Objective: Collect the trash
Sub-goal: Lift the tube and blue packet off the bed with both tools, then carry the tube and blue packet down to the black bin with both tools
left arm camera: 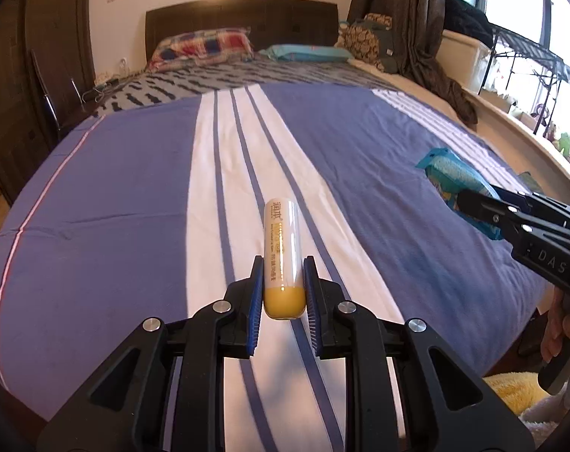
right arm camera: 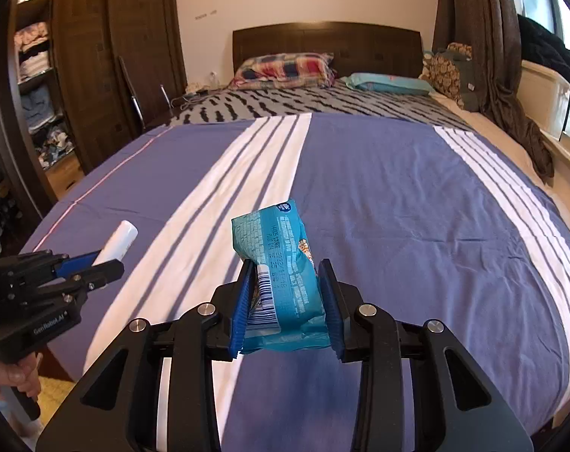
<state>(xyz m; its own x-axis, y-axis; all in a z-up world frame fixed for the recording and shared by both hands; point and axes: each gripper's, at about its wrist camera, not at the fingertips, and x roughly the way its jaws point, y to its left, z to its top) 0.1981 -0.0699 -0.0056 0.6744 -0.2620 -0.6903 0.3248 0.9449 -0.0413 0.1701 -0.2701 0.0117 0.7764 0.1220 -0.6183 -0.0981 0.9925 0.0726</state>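
My left gripper (left arm camera: pixel 283 273) is shut on a white tube with a yellow cap (left arm camera: pixel 283 248) and holds it above the bed, pointing toward the headboard. The tube also shows in the right wrist view (right arm camera: pixel 117 243), in the left gripper (right arm camera: pixel 104 260) at the left edge. My right gripper (right arm camera: pixel 286 286) is shut on a teal snack wrapper (right arm camera: pixel 281 263) with a barcode, held above the blue bedspread. In the left wrist view the wrapper (left arm camera: pixel 454 184) sticks out of the right gripper (left arm camera: pixel 469 203) at the right.
A bed with a blue and white striped cover (left arm camera: pixel 360 150) fills both views. Pillows (right arm camera: pixel 285 67) lie by the dark headboard (right arm camera: pixel 326 39). A wardrobe with clothes (right arm camera: pixel 40 75) stands left. Curtains (right arm camera: pixel 503 56) and a window ledge are on the right.
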